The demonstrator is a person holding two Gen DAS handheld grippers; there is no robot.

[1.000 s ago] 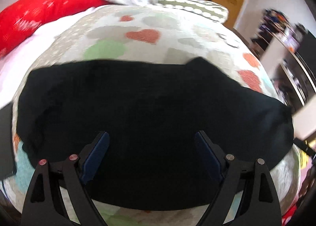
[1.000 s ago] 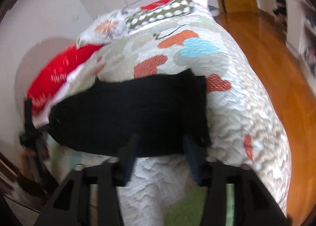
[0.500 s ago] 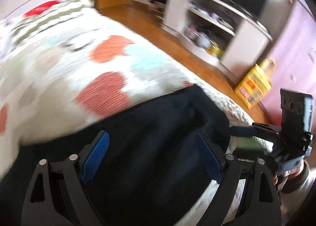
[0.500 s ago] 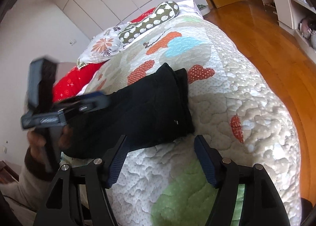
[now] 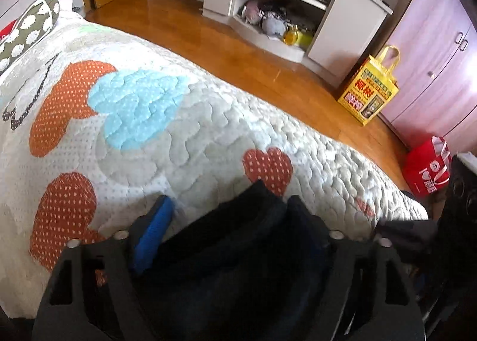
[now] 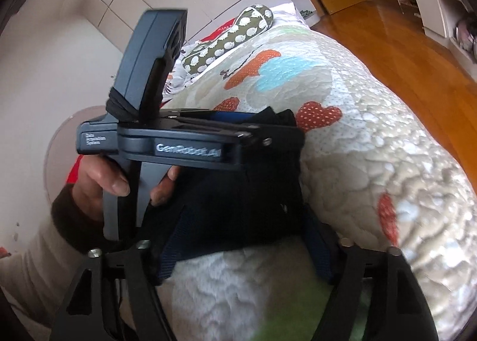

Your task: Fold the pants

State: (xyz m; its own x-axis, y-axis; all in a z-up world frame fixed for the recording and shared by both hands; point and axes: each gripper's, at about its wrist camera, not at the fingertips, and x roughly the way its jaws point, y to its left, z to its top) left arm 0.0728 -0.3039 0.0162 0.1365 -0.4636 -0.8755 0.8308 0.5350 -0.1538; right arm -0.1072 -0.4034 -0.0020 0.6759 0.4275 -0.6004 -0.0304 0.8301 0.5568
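Observation:
The black pants (image 5: pixel 238 239) lie folded on the heart-patterned quilt (image 5: pixel 190 132). My left gripper (image 5: pixel 229 209) is open, its jaws straddling the far end of the pants, blue pad (image 5: pixel 152 230) on the left. In the right wrist view the left gripper's body (image 6: pixel 184 144) lies across the far end of the pants (image 6: pixel 244 192), held by a hand. My right gripper (image 6: pixel 238 236) is open, with its jaws on either side of the near edge of the pants, low over the quilt (image 6: pixel 372 147).
The bed edge drops to a wooden floor (image 5: pixel 238 57) on the right. A yellow bag (image 5: pixel 369 93), a red bag (image 5: pixel 426 171), white shelves (image 5: pixel 298 4) and purple cabinets stand beyond. A green dotted pillow (image 6: pixel 229 40) lies at the head of the bed.
The left gripper swung right and came down onto the far end of the pants. The right gripper moved forward, so its jaws now flank the pants' near edge.

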